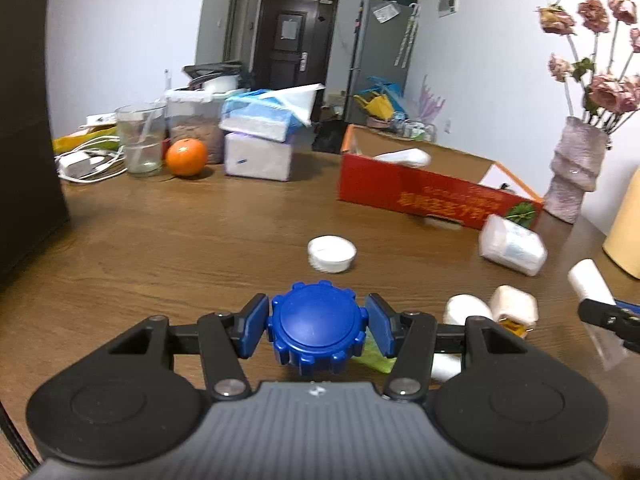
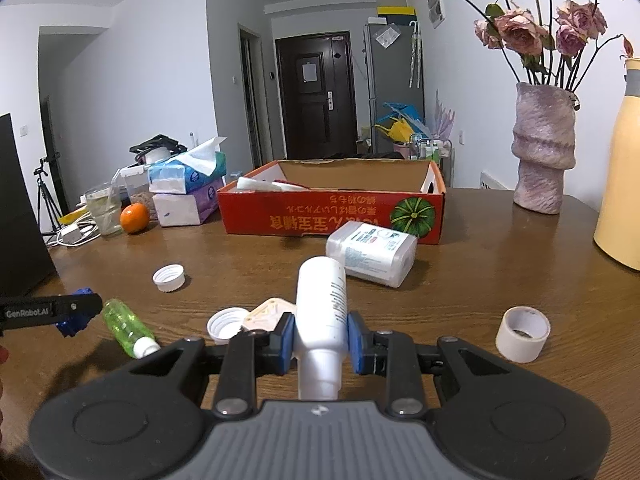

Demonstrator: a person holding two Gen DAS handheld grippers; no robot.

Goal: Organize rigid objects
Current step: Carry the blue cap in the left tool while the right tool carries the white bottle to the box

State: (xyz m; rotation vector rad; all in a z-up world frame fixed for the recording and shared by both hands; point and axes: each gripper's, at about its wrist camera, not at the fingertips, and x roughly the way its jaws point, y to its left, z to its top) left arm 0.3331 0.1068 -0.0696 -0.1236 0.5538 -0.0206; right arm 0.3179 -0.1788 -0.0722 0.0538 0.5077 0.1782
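Note:
My left gripper is shut on a blue ridged cap and holds it above the wooden table. A green bottle lies just under it. In the right wrist view my right gripper is shut on a white bottle whose open neck points back at the camera. Loose on the table are a white cap, a second white cap, a cream piece and a white rectangular bottle on its side. Behind them stands the open red cardboard box.
A white tape roll sits at the right front. A pink vase of flowers and a yellow jug stand at the right. At the back left are tissue boxes, an orange, a glass and cables. A black block borders the left.

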